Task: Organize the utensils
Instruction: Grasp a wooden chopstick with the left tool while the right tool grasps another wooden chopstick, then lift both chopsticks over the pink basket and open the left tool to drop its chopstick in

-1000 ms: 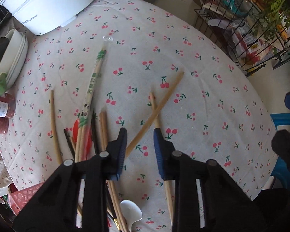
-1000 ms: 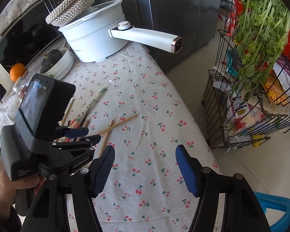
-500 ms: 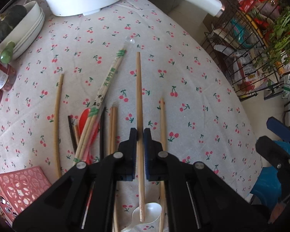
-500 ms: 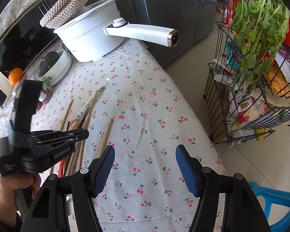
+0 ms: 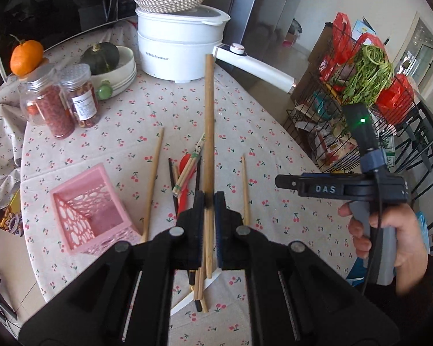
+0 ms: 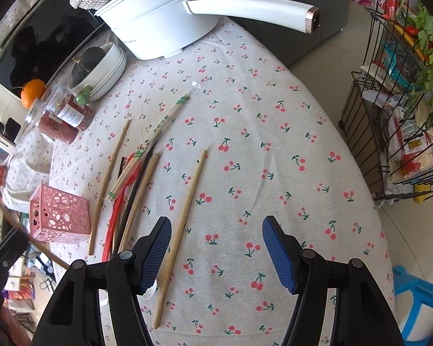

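Wooden chopstick [image 5: 208, 132] is clamped in the left claw [image 5: 208, 201], raised above the bench [image 5: 245, 109], long axis pointing forward toward the white pot [image 5: 179, 46]; the right claw [image 6: 216, 248] stands wide over another chopstick [image 6: 182, 225]

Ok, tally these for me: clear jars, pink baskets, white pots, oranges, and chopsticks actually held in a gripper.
Clear jars: 2
Pink basket: 1
White pot: 1
Orange: 1
Chopstick clamped in the left gripper: 1
Total: 6
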`<state>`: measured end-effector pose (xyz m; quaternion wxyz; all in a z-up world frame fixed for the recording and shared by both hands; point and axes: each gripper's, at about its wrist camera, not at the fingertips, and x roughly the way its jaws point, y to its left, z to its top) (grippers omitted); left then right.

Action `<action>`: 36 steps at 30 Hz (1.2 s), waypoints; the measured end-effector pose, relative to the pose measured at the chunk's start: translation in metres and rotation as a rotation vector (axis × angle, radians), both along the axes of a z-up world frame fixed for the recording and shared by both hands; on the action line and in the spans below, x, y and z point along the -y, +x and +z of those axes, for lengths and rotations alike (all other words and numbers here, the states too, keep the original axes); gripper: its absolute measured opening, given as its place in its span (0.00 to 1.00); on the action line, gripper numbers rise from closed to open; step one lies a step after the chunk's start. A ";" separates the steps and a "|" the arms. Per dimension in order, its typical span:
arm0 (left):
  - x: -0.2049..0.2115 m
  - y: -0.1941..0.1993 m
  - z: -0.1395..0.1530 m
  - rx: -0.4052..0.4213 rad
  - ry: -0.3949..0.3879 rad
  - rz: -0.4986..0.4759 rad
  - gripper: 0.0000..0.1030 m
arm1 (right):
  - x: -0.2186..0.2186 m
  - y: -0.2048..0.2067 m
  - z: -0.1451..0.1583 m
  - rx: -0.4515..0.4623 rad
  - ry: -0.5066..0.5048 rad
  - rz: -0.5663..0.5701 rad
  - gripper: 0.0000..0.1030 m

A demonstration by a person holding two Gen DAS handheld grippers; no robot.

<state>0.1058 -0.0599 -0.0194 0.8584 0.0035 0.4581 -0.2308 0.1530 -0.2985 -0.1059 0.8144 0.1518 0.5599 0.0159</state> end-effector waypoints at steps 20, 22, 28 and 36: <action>-0.064 -0.033 -0.002 0.057 -0.082 0.104 0.07 | -0.069 0.036 -0.049 -0.070 -0.231 0.053 0.10; -0.067 -0.034 -0.003 0.055 -0.084 0.116 0.07 | -0.064 0.034 -0.049 -0.063 -0.198 0.039 0.07; -0.074 -0.038 0.009 0.091 -0.099 0.136 0.07 | -0.051 0.022 -0.018 0.039 -0.156 0.019 0.06; -0.079 -0.043 0.029 0.167 -0.123 0.169 0.07 | -0.052 -0.018 0.045 0.269 -0.078 0.017 0.06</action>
